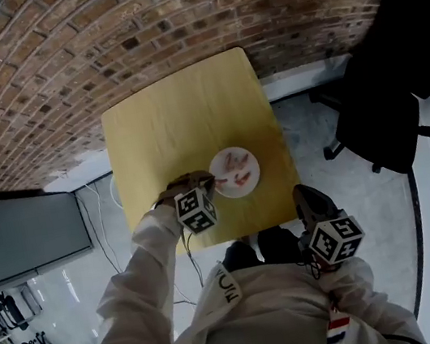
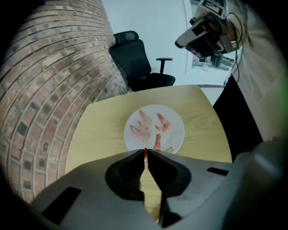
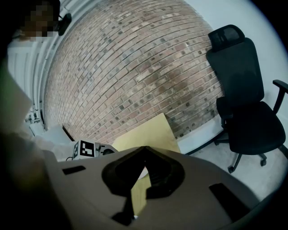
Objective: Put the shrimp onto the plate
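A white plate [image 1: 257, 169] with several pink shrimp [image 2: 164, 122] lies near the front of the yellow table [image 1: 172, 117]. My left gripper [image 1: 204, 184] hangs at the plate's [image 2: 176, 134] near-left rim and points steeply down. It [image 2: 145, 151] is shut on a thin red shrimp [image 2: 145, 154] pinched at the jaw tips. My right gripper [image 1: 301, 191] is off the table's front right corner. In its own view its jaws [image 3: 144, 149] meet at the tips with nothing seen between them.
A brick wall [image 1: 93, 40] stands right behind the table. To the right, on the pale floor, is a black office chair [image 1: 383, 96]. Cables [image 1: 97, 229] trail on the floor left of the table. The person's body is close to the table's front edge.
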`<state>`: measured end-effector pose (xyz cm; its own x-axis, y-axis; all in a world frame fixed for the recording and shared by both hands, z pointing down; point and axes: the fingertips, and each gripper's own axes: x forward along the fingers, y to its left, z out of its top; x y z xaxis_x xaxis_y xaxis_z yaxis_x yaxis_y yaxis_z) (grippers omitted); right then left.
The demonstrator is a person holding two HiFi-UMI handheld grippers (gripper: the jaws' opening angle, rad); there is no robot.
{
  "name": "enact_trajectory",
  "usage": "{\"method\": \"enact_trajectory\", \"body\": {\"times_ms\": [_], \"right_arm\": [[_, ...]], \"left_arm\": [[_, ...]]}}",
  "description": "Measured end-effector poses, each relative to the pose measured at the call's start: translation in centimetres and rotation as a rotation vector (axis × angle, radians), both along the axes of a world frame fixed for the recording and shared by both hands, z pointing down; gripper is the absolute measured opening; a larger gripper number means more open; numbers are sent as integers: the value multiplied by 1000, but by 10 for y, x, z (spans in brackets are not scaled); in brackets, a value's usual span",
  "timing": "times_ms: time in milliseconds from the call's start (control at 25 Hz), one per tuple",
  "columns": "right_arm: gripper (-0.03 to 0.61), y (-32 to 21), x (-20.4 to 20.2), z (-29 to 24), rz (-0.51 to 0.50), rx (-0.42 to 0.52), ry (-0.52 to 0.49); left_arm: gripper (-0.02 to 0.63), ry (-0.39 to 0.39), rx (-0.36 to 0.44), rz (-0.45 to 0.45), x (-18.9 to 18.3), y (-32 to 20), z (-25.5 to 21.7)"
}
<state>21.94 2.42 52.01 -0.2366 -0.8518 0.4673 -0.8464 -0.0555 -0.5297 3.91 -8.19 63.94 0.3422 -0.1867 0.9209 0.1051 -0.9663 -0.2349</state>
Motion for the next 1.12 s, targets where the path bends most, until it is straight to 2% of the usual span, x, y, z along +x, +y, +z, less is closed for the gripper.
{"method": "enact_trajectory", "body": {"times_ms": [360,680,960,1120], "right_arm": [[23,-13,41,12,4,-16,-10],[23,-23,53,15,22,-11,-28],[23,-22,60,21,40,-19,-36],[23,-25,60,20,35,-18,-37]], "left_arm": [[29,-145,-97,121,17,-4,11],[18,-241,-59,257,23,-15,26],[15,-269,-41,273,26,-19,32],[15,-253,-62,246,27,-19,29]]}}
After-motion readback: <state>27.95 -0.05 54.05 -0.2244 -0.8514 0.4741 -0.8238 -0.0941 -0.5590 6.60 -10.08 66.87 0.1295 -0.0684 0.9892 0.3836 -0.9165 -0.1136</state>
